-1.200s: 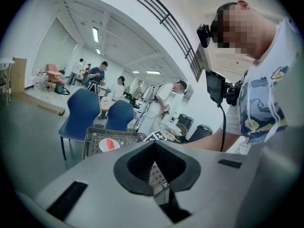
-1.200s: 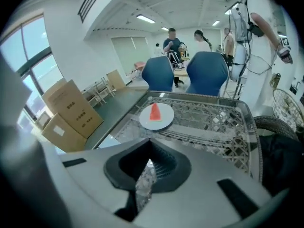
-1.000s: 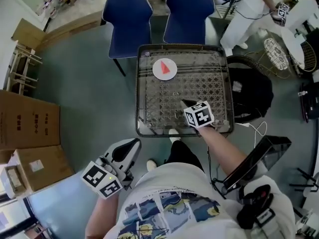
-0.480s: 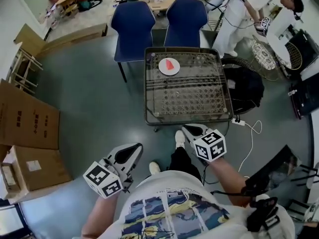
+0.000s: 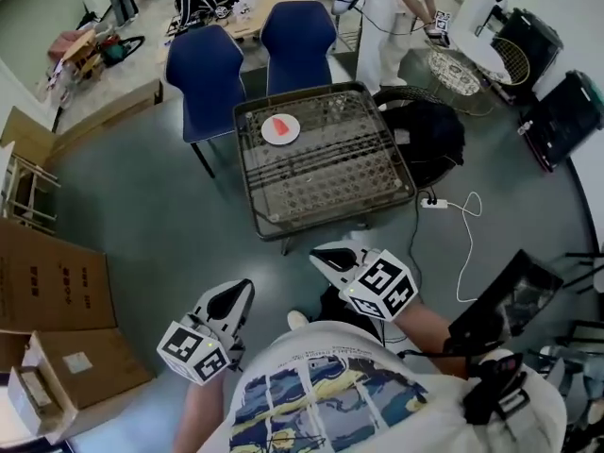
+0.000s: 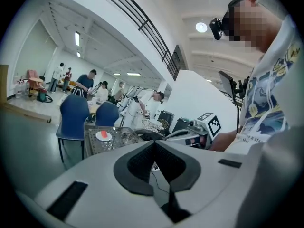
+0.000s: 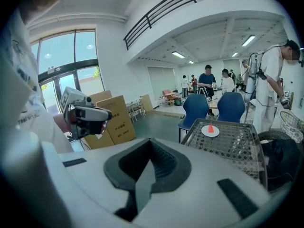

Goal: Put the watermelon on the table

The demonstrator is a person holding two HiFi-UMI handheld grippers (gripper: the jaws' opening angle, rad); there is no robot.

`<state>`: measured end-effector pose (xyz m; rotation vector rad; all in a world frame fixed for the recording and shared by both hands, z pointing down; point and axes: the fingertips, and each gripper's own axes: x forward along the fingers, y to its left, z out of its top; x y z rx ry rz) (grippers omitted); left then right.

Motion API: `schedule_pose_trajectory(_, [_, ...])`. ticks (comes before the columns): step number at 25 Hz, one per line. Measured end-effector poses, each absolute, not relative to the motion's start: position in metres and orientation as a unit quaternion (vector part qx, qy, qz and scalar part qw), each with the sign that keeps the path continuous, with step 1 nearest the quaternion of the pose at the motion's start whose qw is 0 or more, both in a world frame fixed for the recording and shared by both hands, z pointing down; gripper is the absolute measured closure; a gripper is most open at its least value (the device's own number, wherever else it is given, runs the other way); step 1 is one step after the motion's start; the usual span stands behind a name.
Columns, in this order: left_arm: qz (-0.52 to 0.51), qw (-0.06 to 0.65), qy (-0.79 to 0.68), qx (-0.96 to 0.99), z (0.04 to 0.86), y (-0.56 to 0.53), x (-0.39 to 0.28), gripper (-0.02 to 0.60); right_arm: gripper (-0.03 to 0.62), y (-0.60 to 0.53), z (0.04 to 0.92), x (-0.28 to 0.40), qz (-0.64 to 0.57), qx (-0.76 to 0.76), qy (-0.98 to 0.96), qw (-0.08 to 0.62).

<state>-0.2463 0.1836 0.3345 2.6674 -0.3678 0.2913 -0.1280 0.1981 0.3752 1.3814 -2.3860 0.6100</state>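
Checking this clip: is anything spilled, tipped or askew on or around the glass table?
Nothing stands out. The watermelon slice sits on its white plate near the far edge of the glass table. Both blue chairs behind it stand upright, and no spill shows.

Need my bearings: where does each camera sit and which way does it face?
Head view: on the head, steeply down at table and floor; shows shirt, forearms, left gripper, right gripper.
Left gripper view: on the left gripper, along its jaws toward the table; shows shirt, right gripper.
Right gripper view: on the right gripper, along its jaws toward the table; shows left gripper.
Shared: all three show table, watermelon, chairs.
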Motion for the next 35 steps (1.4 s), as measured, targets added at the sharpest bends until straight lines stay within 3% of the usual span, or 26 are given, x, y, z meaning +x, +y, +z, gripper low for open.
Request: schedule_pose_trajectory(35, [0.135, 0.205, -0.111, 0.963, 0.357, 0.204, -0.238, 0.574, 0.585, 0.21, 0.37, -0.162, 0.17, 0.445, -0.864, 0.163])
